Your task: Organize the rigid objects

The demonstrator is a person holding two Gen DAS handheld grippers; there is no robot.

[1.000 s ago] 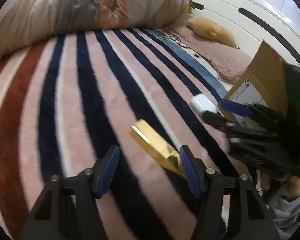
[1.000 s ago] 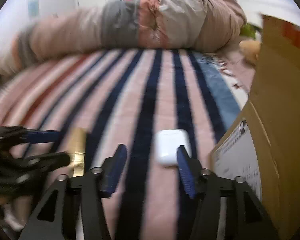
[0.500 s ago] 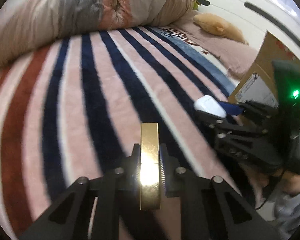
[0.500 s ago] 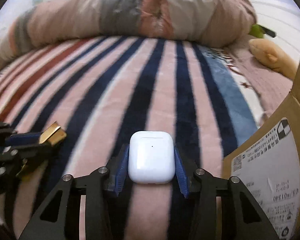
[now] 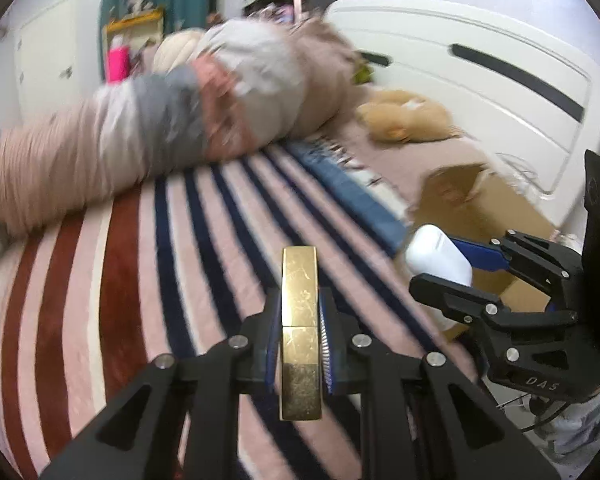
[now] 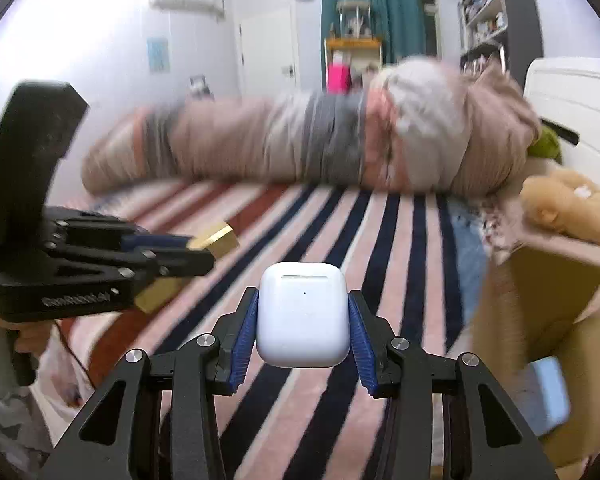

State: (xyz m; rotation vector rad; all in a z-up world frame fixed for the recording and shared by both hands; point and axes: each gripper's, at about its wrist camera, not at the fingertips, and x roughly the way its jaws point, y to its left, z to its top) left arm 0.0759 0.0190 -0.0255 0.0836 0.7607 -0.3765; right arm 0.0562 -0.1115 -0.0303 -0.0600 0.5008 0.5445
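My left gripper (image 5: 300,320) is shut on a gold metal bar (image 5: 299,312) and holds it above the striped blanket (image 5: 140,264). My right gripper (image 6: 303,312) is shut on a white earbud case (image 6: 302,312), also lifted off the blanket. In the left wrist view the right gripper (image 5: 452,268) with the case (image 5: 436,256) is to the right, near an open cardboard box (image 5: 500,208). In the right wrist view the left gripper (image 6: 188,250) with the gold bar (image 6: 216,238) is at the left.
The cardboard box (image 6: 540,320) stands open at the right of the bed, with a light blue item (image 6: 548,392) inside. A rolled duvet (image 6: 320,144) lies across the far side. A tan plush toy (image 5: 404,116) and a white headboard (image 5: 500,72) are at the far right.
Both grippers closed on their objects, the left on the gold bar and the right on the earbud case, then lifted them off the blanket. The views now tilt up toward the room.
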